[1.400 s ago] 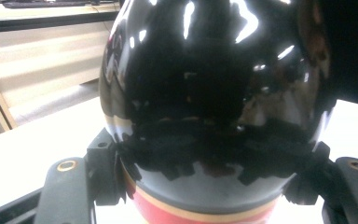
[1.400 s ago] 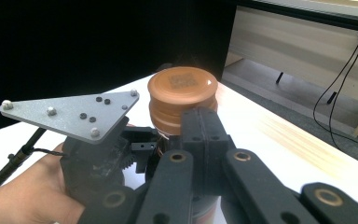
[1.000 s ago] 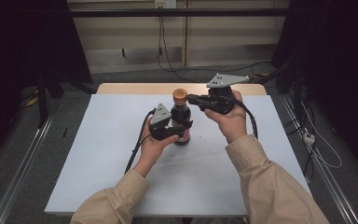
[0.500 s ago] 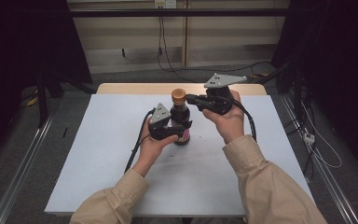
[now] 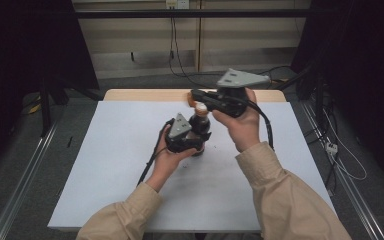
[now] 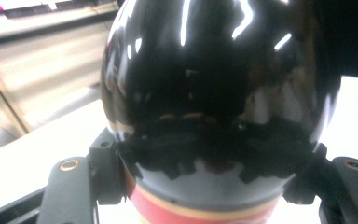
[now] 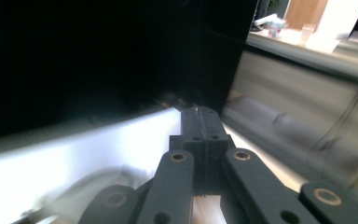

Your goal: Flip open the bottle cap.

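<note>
— White sheeting covers the table [image 5: 130, 190], with bare wood along its far edge and dark curtains to either side. Where is the bottle?

— Near the middle of the table, the dark bottle [image 5: 200, 126] stands upright. The left gripper [image 5: 192, 142] is clamped around its lower body, pads pressed on both sides. From the left gripper view, the glossy black bottle [image 6: 214, 93] sits right between the jaws, with a red and cream label band at the bottom.

— And the other hand?

— Up over the bottle's neck, the right gripper [image 5: 196, 95] lies roughly level, its tips pointing left. A small orange-brown blur shows just beside those tips; I cannot tell what it is. From the right gripper view, the right gripper [image 7: 204, 121] has its jaws pressed together with nothing between them
</note>
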### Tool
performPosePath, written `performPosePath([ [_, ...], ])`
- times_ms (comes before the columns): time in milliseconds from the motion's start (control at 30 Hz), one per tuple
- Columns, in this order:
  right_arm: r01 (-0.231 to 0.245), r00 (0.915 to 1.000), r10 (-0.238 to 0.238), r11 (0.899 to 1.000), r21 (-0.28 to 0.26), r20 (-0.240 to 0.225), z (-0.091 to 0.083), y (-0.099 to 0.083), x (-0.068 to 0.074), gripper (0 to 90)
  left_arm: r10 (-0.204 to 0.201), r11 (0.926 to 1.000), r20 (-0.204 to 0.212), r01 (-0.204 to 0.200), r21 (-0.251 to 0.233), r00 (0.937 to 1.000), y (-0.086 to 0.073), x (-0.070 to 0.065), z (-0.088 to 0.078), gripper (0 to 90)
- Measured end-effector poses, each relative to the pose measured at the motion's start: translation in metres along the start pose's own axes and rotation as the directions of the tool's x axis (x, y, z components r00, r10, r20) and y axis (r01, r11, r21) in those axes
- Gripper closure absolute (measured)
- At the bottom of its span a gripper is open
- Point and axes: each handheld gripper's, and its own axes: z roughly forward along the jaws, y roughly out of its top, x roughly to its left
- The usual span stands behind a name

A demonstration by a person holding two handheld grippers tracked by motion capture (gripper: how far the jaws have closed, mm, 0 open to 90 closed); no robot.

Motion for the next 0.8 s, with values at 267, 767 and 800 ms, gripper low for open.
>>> performPosePath([
  [267, -0.026, 0.9992, 0.026, 1.000, 0.013, 0.032, -0.012, 0.000, -0.005, 90.0, -0.131, 0.9914, 0.006, 0.131, -0.005, 0.9914, -0.008, 0.021, -0.012, 31.8],
  [767, -0.101, 0.9937, 0.100, 0.995, 0.008, 0.050, -0.019, -0.031, -0.021, 90.0, -0.132, 0.9909, 0.011, 0.133, -0.022, 0.9911, -0.009, 0.021, -0.009, 30.7],
  [800, -0.106, 0.9931, 0.106, 0.994, 0.006, 0.050, -0.019, -0.033, -0.021, 90.0, -0.142, 0.9895, -0.010, 0.141, -0.031, 0.9898, -0.009, 0.020, -0.009, 30.7],
])
